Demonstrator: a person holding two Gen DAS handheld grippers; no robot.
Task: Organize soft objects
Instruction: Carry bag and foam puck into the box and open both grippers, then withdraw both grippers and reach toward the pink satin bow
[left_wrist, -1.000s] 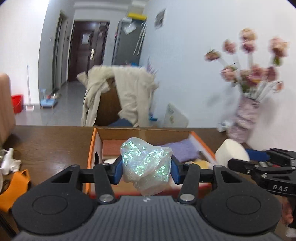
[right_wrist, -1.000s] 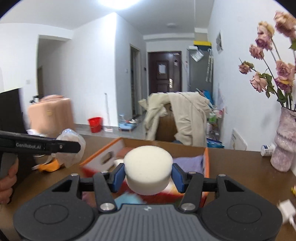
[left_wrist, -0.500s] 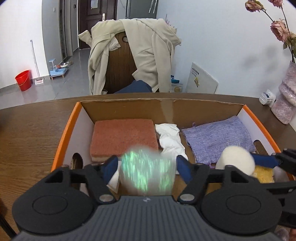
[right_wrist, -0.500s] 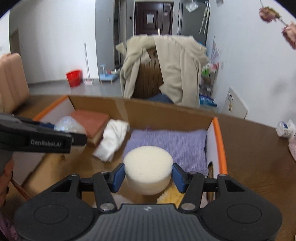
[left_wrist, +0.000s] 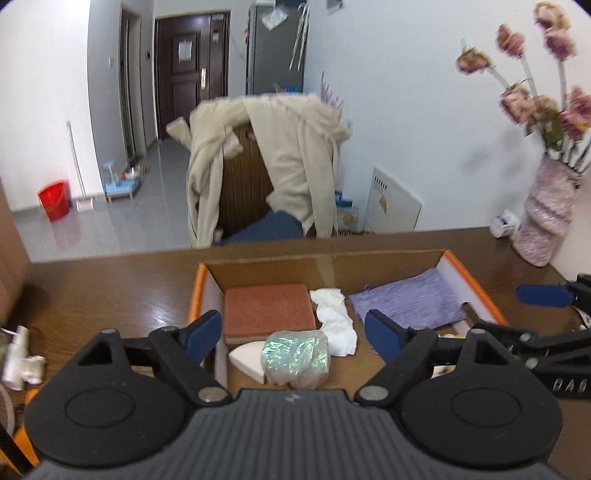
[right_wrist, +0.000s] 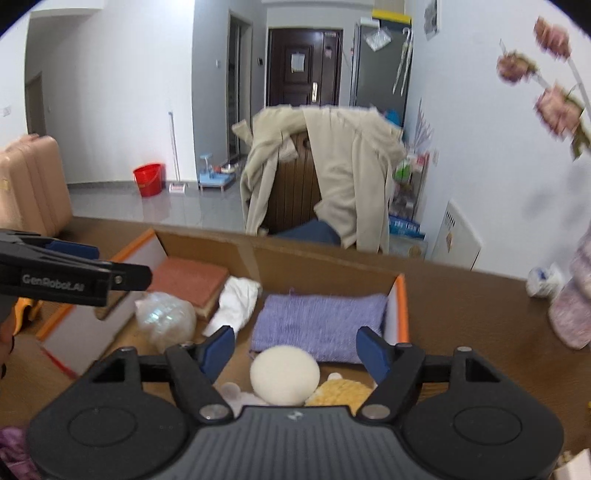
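left gripper (left_wrist: 295, 334) opening, iridescent wad (left_wrist: 295, 360) loose in box (left_wrist: 476, 291); right gripper (right_wrist: 295, 349) opening, white sponge (right_wrist: 284, 374) free.

Left tongs (left_wrist: 293, 334): jaws opening, blue pads spread wide, nothing pressed between them, pointing forward and downward. Right tongs (right_wrist: 295, 349): jaws opening, pads clear on both sides, same downward tilt. Both tongs sit side by side, near each other.
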